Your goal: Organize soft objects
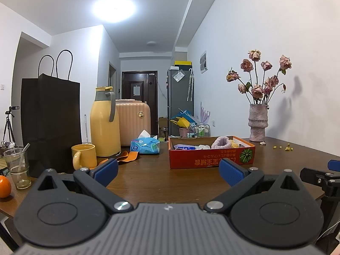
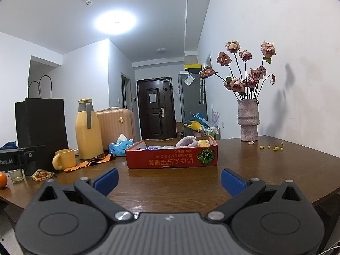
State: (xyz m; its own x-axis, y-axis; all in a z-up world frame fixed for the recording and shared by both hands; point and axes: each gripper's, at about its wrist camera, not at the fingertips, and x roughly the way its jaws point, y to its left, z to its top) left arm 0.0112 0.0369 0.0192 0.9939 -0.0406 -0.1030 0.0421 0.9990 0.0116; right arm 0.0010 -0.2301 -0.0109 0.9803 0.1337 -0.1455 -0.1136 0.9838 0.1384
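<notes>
A shallow red cardboard box (image 1: 212, 159) (image 2: 172, 158) stands on the brown table ahead of both grippers. It holds soft things: a lilac knitted piece (image 1: 222, 143) (image 2: 187, 142), a yellow fluffy item (image 2: 203, 142) and white and blue pieces (image 1: 191, 147). A blue tissue pack (image 1: 145, 146) (image 2: 119, 147) lies left of the box. An orange cloth strip (image 1: 127, 156) (image 2: 89, 163) lies by the jug. My left gripper (image 1: 169, 173) is open and empty, short of the box. My right gripper (image 2: 170, 180) is open and empty too.
A yellow jug (image 1: 104, 123) (image 2: 87, 129), yellow mug (image 1: 84, 156) (image 2: 63, 159), black paper bag (image 1: 51, 123), glass (image 1: 18, 167) and orange (image 1: 4, 186) stand at the left. A snack packet (image 2: 41, 175) lies there. A vase of dried roses (image 1: 258, 122) (image 2: 248, 119) stands far right.
</notes>
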